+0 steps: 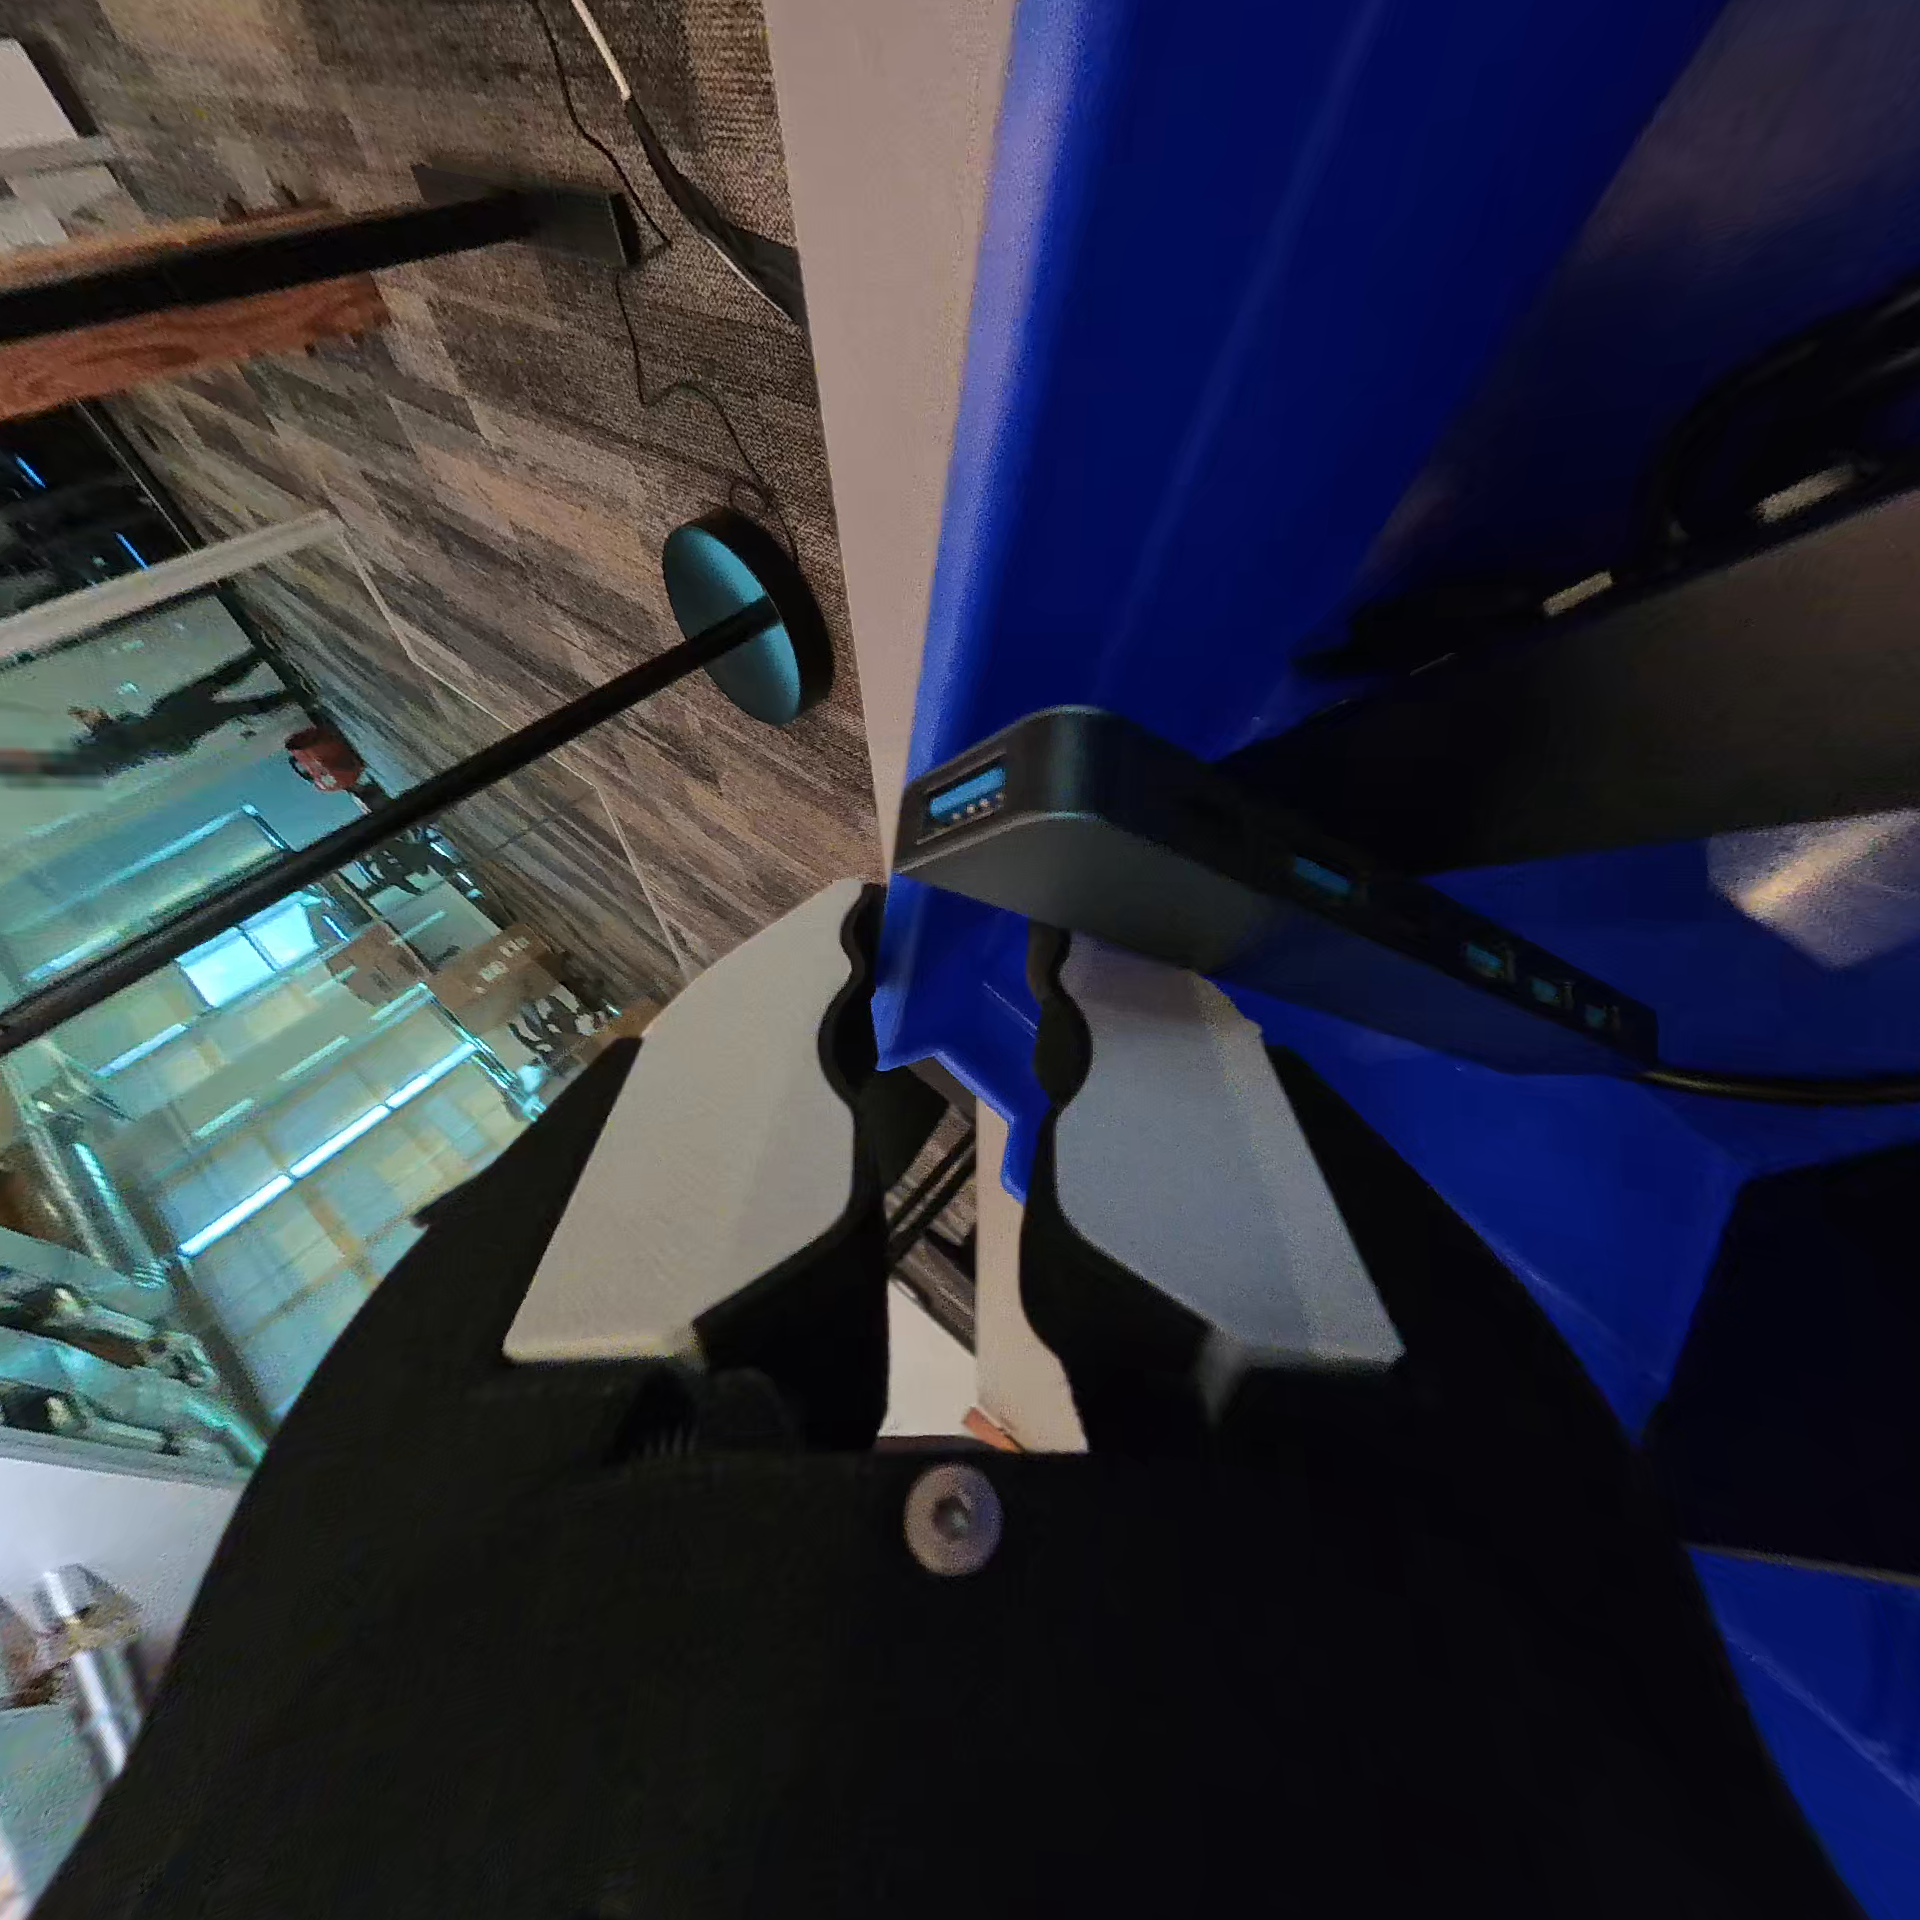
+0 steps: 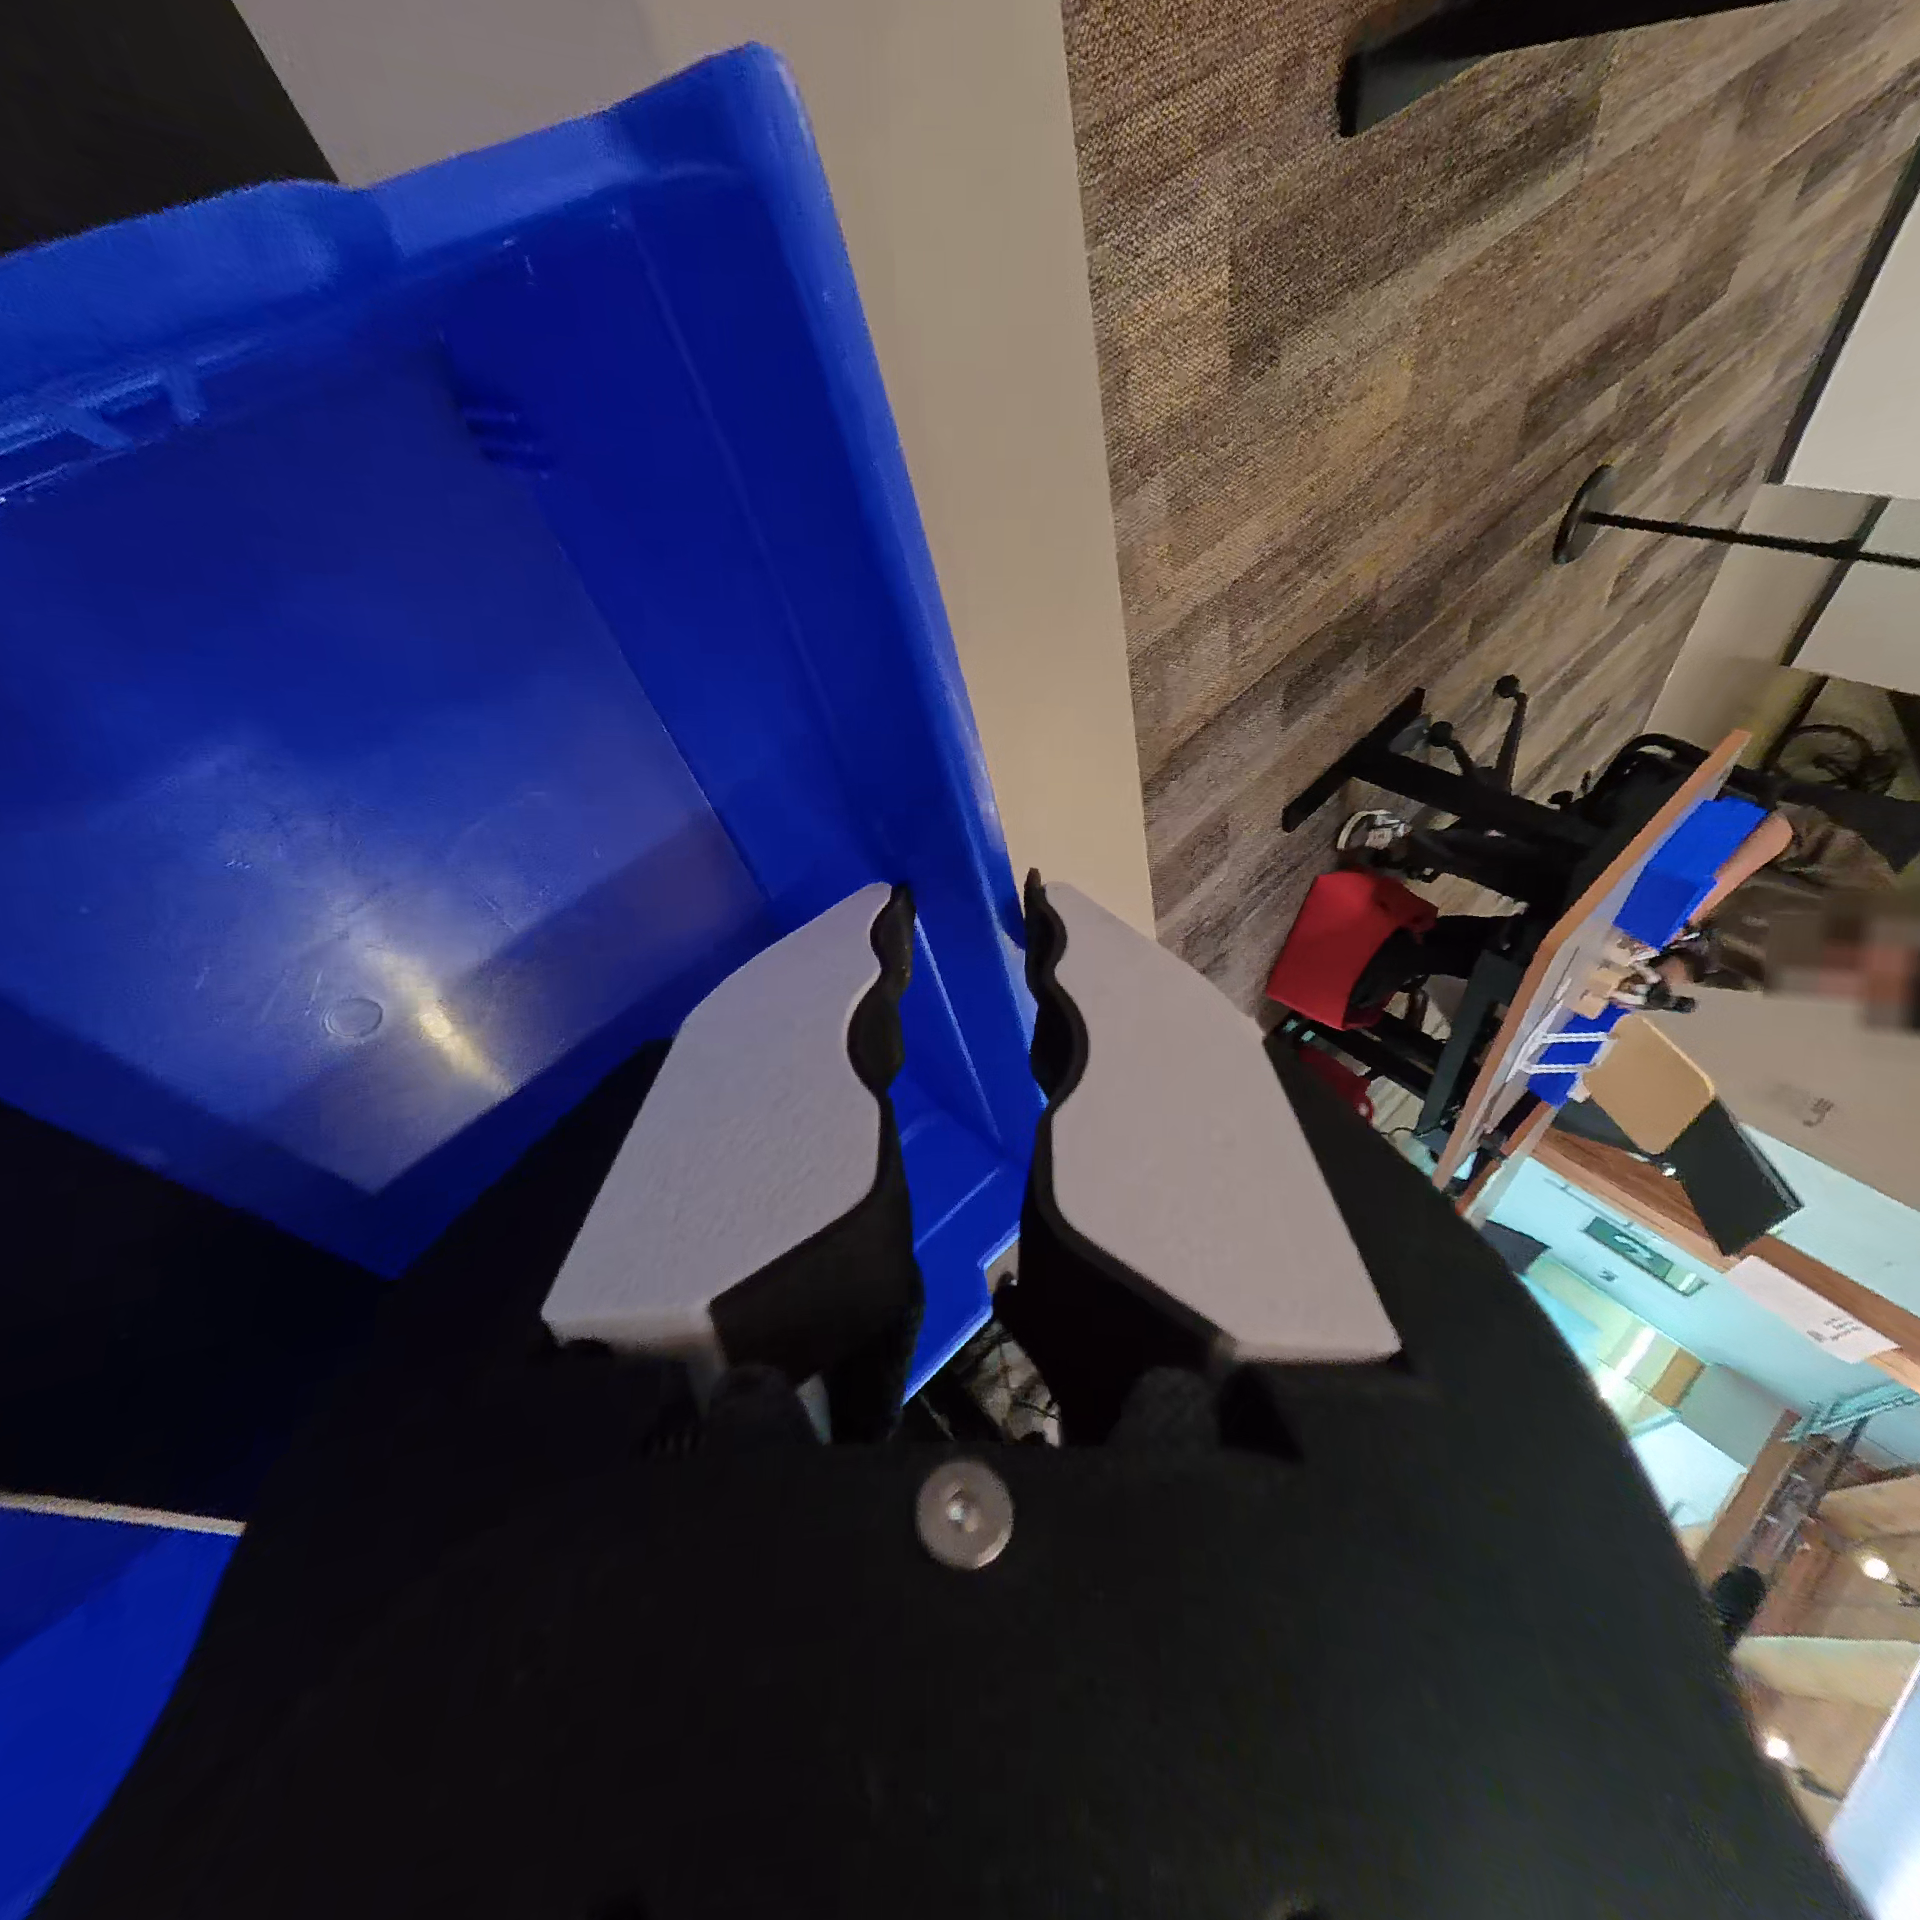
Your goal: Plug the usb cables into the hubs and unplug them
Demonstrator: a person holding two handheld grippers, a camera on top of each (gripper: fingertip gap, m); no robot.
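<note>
Blue bin wall (image 1: 940,997) runs between the left gripper (image 1: 954,987) fingers, pads parted, a gap showing on the near side, so released, nothing grasped; right gripper (image 2: 966,935) likewise straddles the blue bin rim (image 2: 961,904), jaws apart, whether the pads press on it I cannot tell; just past the left tips lies a dark grey hub (image 1: 1122,842) inside the bin, blue ports along its edge, end port (image 1: 966,795) empty, a thin black cable (image 1: 1766,1086) trailing off its far end; a second larger hub (image 1: 1662,727) sits beyond; no plug seen in any visible port; judging by that, plugging is not underway now, and how much is done I cannot tell.
</note>
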